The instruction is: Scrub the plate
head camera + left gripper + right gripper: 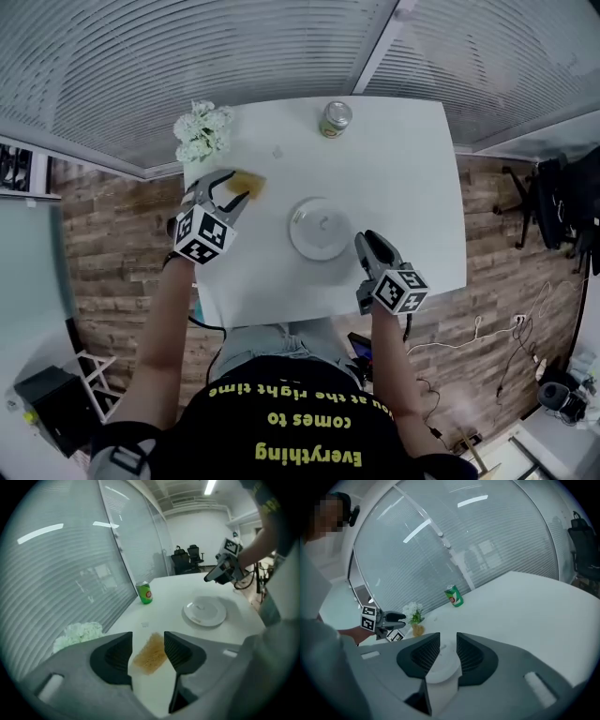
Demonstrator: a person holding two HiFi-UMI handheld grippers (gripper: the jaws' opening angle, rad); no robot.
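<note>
A white plate [319,228] lies in the middle of the white table [412,169]. A tan sponge [250,183] lies flat on the table to the plate's left. My left gripper [230,192] points down at the sponge, jaws open. In the left gripper view the sponge [150,654] shows in the gap between the fingertips of the left gripper [147,641], and the pads do not press on it. My right gripper [364,242] is at the plate's right rim, jaws apart. In the right gripper view the plate [440,666] shows between and below the right gripper [447,646], not pinched.
A green can [336,119] stands at the table's far edge. A bunch of white flowers [202,129] sits at the far left corner, close behind the sponge. Slatted blinds run behind the table, and wooden floor surrounds it.
</note>
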